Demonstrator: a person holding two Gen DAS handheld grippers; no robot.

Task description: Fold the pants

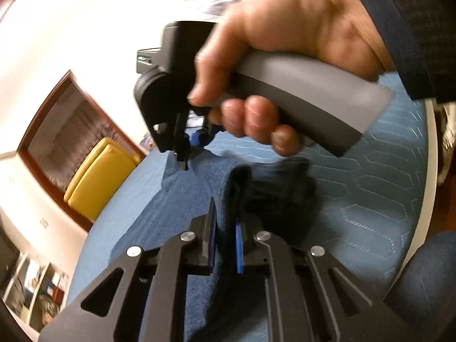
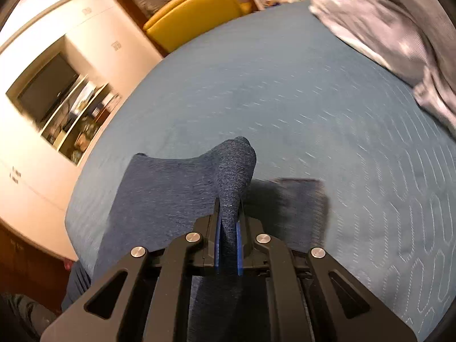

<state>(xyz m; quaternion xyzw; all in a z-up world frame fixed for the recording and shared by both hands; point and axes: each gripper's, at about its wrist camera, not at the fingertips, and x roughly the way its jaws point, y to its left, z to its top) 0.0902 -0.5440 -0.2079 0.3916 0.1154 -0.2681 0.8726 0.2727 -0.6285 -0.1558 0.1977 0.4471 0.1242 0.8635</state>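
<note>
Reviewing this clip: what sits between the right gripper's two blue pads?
A pinched ridge of the dark blue pants fills the gap in the right gripper, seen in the right wrist view.

No legible text; small dark wall markings (image 2: 14, 177) too blurred to read

Navy pants (image 2: 176, 188), blue quilted bedspread (image 2: 313, 108)

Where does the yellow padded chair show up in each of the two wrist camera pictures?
Left wrist view: the yellow padded chair sits at middle left, beyond the far edge of the blue quilted bed cover.
Right wrist view: the chair is at top centre, again just past the bed's far edge.
Shared landmark: the dark wooden frame directly behind the chair.
</note>
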